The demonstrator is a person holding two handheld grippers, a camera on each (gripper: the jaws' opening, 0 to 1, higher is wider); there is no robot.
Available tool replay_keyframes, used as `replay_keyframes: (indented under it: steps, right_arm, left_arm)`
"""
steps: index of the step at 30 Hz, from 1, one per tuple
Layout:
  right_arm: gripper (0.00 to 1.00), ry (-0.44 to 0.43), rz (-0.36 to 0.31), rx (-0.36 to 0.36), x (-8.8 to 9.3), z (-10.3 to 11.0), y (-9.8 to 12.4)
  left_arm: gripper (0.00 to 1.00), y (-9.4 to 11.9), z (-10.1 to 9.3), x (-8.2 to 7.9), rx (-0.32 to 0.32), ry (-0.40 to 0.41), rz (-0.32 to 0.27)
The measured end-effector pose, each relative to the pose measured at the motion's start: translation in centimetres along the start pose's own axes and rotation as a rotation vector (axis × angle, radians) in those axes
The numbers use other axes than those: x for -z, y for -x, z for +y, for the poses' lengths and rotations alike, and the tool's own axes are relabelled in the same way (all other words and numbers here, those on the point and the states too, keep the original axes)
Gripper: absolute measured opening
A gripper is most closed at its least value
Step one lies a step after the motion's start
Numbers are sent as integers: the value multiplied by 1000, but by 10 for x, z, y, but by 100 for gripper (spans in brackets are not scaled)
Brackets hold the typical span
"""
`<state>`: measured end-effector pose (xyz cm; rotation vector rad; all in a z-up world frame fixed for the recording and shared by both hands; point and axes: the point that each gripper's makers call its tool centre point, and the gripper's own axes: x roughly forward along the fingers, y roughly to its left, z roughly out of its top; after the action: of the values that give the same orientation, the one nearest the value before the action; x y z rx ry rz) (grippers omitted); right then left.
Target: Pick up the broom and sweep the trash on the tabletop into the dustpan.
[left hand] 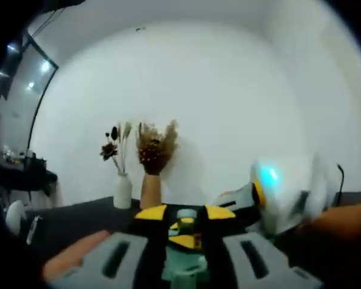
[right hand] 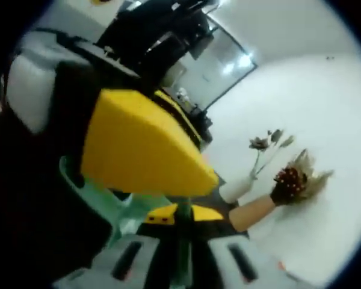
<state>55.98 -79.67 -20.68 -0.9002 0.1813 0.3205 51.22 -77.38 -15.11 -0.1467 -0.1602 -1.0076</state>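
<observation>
I start with the broom handle (left hand: 185,253): a pale green shaft stands between the yellow tips of my left gripper (left hand: 182,212), and the jaws are closed on it. In the right gripper view I see a pale green shaft (right hand: 182,241) between the yellow tips of my right gripper (right hand: 183,214) too, and those jaws also look closed on it. Whether both hold one and the same piece, I cannot tell. The big yellow and grey body close in front of the right camera is, I think, the left gripper (right hand: 138,150), with a pale green plastic part (right hand: 102,198) under it. So the two grippers are very near to each other.

The trash, the dustpan and the bristles I cannot locate from here; both cameras look up at the white wall (left hand: 216,96). I see a white vase (left hand: 122,191) with dried flowers and a tan vase (left hand: 149,190) with a brown bouquet, on a dark tabletop (left hand: 78,220).

The risk, in my judgement: I sweep blind. With the grippers so close, they may knock together, and a wide stroke could hit the vases or scatter the trash.
</observation>
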Motion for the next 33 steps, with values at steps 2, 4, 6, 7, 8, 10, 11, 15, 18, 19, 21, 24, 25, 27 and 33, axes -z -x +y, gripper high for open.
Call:
replay_keyframes:
  steps: [2, 4, 6, 7, 8, 10, 11, 15, 18, 19, 21, 24, 25, 27, 33]
  right_arm:
    - [6, 0, 0, -1, 0, 0, 0]
    - [6, 2, 0, -1, 0, 0, 0]
    - [6, 3, 0, 1, 0, 0, 0]
    - [6, 2, 0, 1, 0, 0, 0]
    - [6, 2, 0, -1, 0, 1, 0]
    - [6, 5, 0, 1, 1, 1, 0]
    - [6, 6, 0, 1, 1, 1, 0]
    - [7, 5, -3, 4, 0, 0, 1]
    - [8, -4, -3, -14, 1, 1, 5]
    - [11, -39, -3, -54, 1, 5, 8]
    - [15, -59, -11, -68, -1, -1, 15]
    - [15, -106, 14, -140, -1, -4, 33]
    - [15, -96, 2, -122, -3, -14, 41]
    - [15, -179, 6, -181, -4, -11, 61]
    - [13, -199, 17, -84, 14, -40, 86]
  left_arm:
    - [24, -1, 0, -1, 0, -3, -12]
    - [24, -3, -2, -2, 4, -6, -16]
    - [22, -6, -3, -2, 5, -8, -18]
    - [21, -8, -3, 0, 2, -9, -9]
    - [18, -8, -3, 2, -5, -19, -3]
    - [16, -8, -1, 2, -15, -40, -5]
    - [16, -8, -1, 2, -14, -38, -5]
    - [16, -8, -1, 2, -12, -28, -4]
    - [16, -9, 0, 2, -17, -21, -7]
    - [16, -9, 2, 1, -23, -18, -8]
    - [15, -9, 3, 1, -20, 6, -11]
    - [15, -8, 3, 2, -20, 13, -14]
    - [15, -8, 2, 2, -22, 9, -14]
    - [15, -8, 1, 2, -18, 10, -13]
    - [15, -5, 0, 4, -21, 6, -2]
